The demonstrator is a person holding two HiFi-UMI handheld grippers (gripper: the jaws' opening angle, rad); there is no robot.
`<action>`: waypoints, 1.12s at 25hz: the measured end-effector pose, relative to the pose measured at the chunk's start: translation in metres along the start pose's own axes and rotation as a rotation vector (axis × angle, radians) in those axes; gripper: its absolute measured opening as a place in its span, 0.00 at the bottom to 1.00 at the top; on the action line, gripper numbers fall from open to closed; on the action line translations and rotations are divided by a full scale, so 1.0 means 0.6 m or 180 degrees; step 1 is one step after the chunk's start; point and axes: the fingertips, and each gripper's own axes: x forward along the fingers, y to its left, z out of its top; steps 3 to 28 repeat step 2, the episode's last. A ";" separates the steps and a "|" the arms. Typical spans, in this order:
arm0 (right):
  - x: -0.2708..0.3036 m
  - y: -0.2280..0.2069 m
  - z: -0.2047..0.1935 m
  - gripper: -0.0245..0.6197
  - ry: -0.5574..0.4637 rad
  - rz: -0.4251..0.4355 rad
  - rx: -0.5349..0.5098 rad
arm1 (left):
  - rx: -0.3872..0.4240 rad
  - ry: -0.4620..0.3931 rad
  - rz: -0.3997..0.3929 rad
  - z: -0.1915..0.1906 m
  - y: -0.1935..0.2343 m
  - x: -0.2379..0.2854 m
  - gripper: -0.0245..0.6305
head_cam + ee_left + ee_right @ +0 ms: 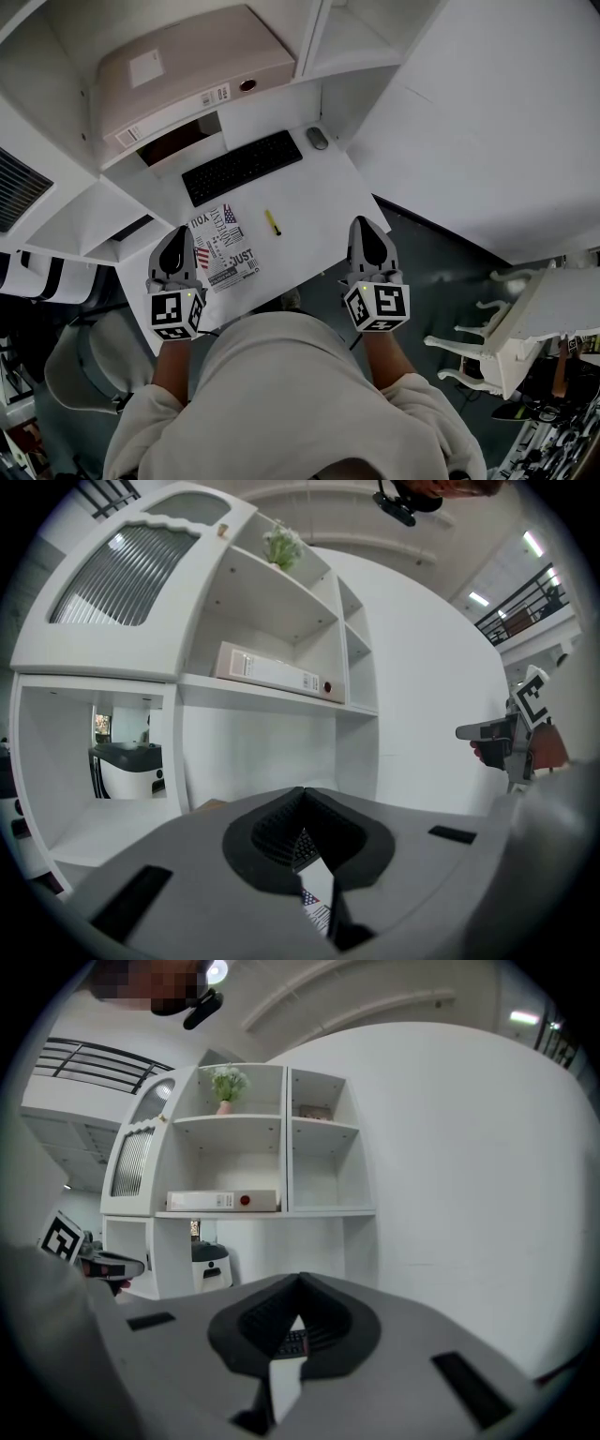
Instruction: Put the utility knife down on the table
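The utility knife (272, 222), a slim yellow one, lies flat on the white table (309, 211), right of a printed sheet (225, 248) and in front of the keyboard (242, 166). No gripper touches it. My left gripper (176, 234) hovers over the table's front left corner, beside the sheet, its jaws shut and empty (302, 794). Over the table's front right edge my right gripper (367, 227) is held level, shut too, with nothing between its jaws (300, 1279). The knife lies between the two grippers and a little farther back.
A mouse (318, 138) sits right of the keyboard. Above the desk a white shelf unit holds a binder (192, 70), with a small plant (225, 1084) on the top shelf. A white chair (506, 328) stands on the floor to the right.
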 end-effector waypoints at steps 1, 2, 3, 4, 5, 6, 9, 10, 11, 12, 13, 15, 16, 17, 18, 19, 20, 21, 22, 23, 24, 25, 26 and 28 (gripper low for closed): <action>0.001 -0.001 -0.001 0.04 0.0002 -0.0001 0.0000 | 0.0002 0.0001 0.0002 0.000 0.000 0.001 0.04; 0.002 -0.002 -0.001 0.04 0.0004 -0.0001 0.0001 | 0.0003 0.0003 0.0004 0.000 0.000 0.002 0.04; 0.002 -0.002 -0.001 0.04 0.0004 -0.0001 0.0001 | 0.0003 0.0003 0.0004 0.000 0.000 0.002 0.04; 0.002 -0.002 -0.001 0.04 0.0004 -0.0001 0.0001 | 0.0003 0.0003 0.0004 0.000 0.000 0.002 0.04; 0.002 -0.002 -0.001 0.04 0.0004 -0.0001 0.0001 | 0.0003 0.0003 0.0004 0.000 0.000 0.002 0.04; 0.002 -0.002 -0.001 0.04 0.0004 -0.0001 0.0001 | 0.0003 0.0003 0.0004 0.000 0.000 0.002 0.04; 0.002 -0.002 -0.001 0.04 0.0004 -0.0001 0.0001 | 0.0003 0.0003 0.0004 0.000 0.000 0.002 0.04; 0.002 -0.002 -0.001 0.04 0.0004 -0.0001 0.0001 | 0.0003 0.0003 0.0004 0.000 0.000 0.002 0.04; 0.002 -0.002 -0.001 0.04 0.0004 -0.0001 0.0001 | 0.0003 0.0003 0.0004 0.000 0.000 0.002 0.04; 0.002 -0.002 -0.001 0.04 0.0004 -0.0001 0.0001 | 0.0003 0.0003 0.0004 0.000 0.000 0.002 0.04; 0.002 -0.002 -0.001 0.04 0.0004 -0.0001 0.0001 | 0.0003 0.0003 0.0004 0.000 0.000 0.002 0.04; 0.002 -0.002 -0.001 0.04 0.0004 -0.0001 0.0001 | 0.0003 0.0003 0.0004 0.000 0.000 0.002 0.04; 0.002 -0.002 -0.001 0.04 0.0004 -0.0001 0.0001 | 0.0003 0.0003 0.0004 0.000 0.000 0.002 0.04; 0.002 -0.002 -0.001 0.04 0.0004 -0.0001 0.0001 | 0.0003 0.0003 0.0004 0.000 0.000 0.002 0.04; 0.002 -0.002 -0.001 0.04 0.0004 -0.0001 0.0001 | 0.0003 0.0003 0.0004 0.000 0.000 0.002 0.04; 0.002 -0.002 -0.001 0.04 0.0004 -0.0001 0.0001 | 0.0003 0.0003 0.0004 0.000 0.000 0.002 0.04; 0.002 -0.002 -0.001 0.04 0.0004 -0.0001 0.0001 | 0.0003 0.0003 0.0004 0.000 0.000 0.002 0.04; 0.002 -0.002 -0.001 0.04 0.0004 -0.0001 0.0001 | 0.0003 0.0003 0.0004 0.000 0.000 0.002 0.04; 0.002 -0.002 -0.001 0.04 0.0004 -0.0001 0.0001 | 0.0003 0.0003 0.0004 0.000 0.000 0.002 0.04; 0.002 -0.002 -0.001 0.04 0.0004 -0.0001 0.0001 | 0.0003 0.0003 0.0004 0.000 0.000 0.002 0.04; 0.002 -0.002 -0.001 0.04 0.0004 -0.0001 0.0001 | 0.0003 0.0003 0.0004 0.000 0.000 0.002 0.04; 0.002 -0.002 -0.001 0.04 0.0004 -0.0001 0.0001 | 0.0003 0.0003 0.0004 0.000 0.000 0.002 0.04; 0.002 -0.002 -0.001 0.04 0.0004 -0.0001 0.0001 | 0.0003 0.0003 0.0004 0.000 0.000 0.002 0.04; 0.002 -0.002 -0.001 0.04 0.0004 -0.0001 0.0001 | 0.0003 0.0003 0.0004 0.000 0.000 0.002 0.04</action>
